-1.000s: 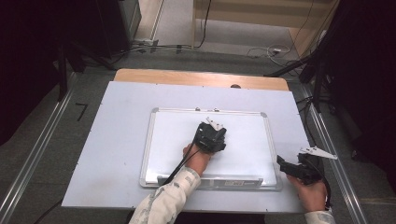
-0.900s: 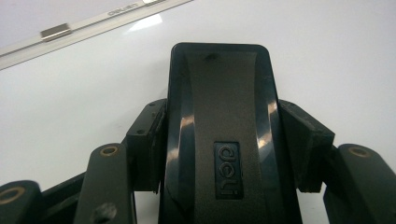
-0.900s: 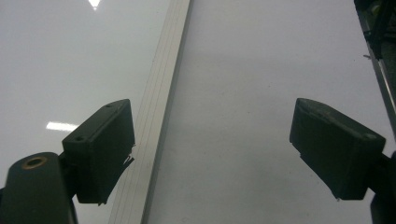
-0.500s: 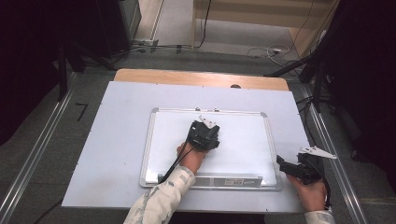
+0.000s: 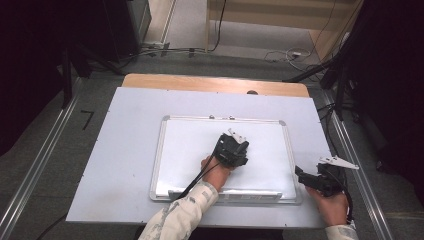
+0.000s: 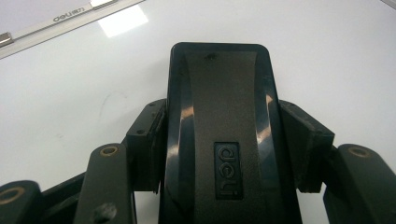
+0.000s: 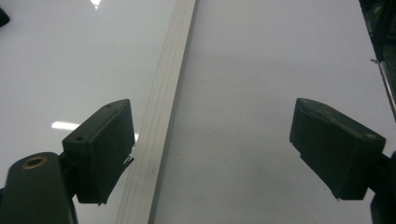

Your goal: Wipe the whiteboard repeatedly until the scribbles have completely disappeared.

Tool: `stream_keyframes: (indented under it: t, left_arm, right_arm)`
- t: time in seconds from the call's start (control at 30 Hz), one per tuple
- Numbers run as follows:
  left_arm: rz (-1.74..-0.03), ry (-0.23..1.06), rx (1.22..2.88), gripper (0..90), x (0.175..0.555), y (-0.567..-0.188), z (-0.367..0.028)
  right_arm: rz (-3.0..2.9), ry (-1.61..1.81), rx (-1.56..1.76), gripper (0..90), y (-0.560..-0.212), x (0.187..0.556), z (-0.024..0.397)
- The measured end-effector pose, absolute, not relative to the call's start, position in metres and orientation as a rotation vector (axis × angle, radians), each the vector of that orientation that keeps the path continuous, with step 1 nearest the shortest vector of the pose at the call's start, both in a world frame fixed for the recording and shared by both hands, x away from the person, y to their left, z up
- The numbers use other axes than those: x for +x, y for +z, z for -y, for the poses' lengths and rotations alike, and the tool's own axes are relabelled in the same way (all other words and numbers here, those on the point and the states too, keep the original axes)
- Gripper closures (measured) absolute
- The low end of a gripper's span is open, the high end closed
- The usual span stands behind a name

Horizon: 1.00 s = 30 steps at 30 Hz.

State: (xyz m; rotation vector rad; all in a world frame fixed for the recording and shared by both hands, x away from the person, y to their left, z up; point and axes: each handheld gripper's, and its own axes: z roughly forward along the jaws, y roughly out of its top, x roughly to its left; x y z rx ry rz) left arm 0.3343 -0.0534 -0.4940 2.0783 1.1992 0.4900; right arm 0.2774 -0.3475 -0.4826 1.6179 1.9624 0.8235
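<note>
A white whiteboard (image 5: pixel 190 150) with a silver frame lies flat on the pale table (image 5: pixel 122 145). My left gripper (image 5: pixel 233 144) rests over the board's middle, shut on a black eraser (image 6: pixel 219 93) that bears a small logo. The eraser sits between the two pads (image 6: pixel 150 140) and lies against the board's surface (image 6: pixel 70 102). My right gripper (image 5: pixel 303 175) hovers at the board's right edge near the front, its jaws wide apart and nothing between them. In the right gripper view the gripper (image 7: pixel 210 149) straddles the board's frame strip (image 7: pixel 163 107).
The wooden back edge of the table (image 5: pixel 215 82) lies beyond the board. Dark stands and cables (image 5: pixel 340 85) crowd the floor at the right. A marker tray (image 5: pixel 225 195) runs along the board's near edge.
My left gripper slid a little left across the board with the eraser, then back right. The right gripper has stayed put.
</note>
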Motion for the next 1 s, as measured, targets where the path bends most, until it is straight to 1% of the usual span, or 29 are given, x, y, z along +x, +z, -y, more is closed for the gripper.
stream_keyframes:
  t: [0.27,0.47,0.83,1.0]
  left_arm:
    - [-1.155,0.491,2.082,40.3,0.335,-0.496,0.050]
    - [-1.153,0.496,2.094,40.3,0.336,-0.495,0.044]
    - [-1.243,0.539,2.055,40.4,0.342,-0.496,0.008]
    - [-1.273,0.549,2.038,40.4,0.345,-0.496,-0.002]
  right_arm:
    - [-1.963,0.826,1.618,12.7,-0.483,0.277,0.349]
    - [-1.955,0.827,1.626,12.7,-0.483,0.276,0.350]
    - [-1.956,0.819,1.626,12.7,-0.483,0.276,0.349]
    - [-1.956,0.818,1.627,12.7,-0.483,0.276,0.350]
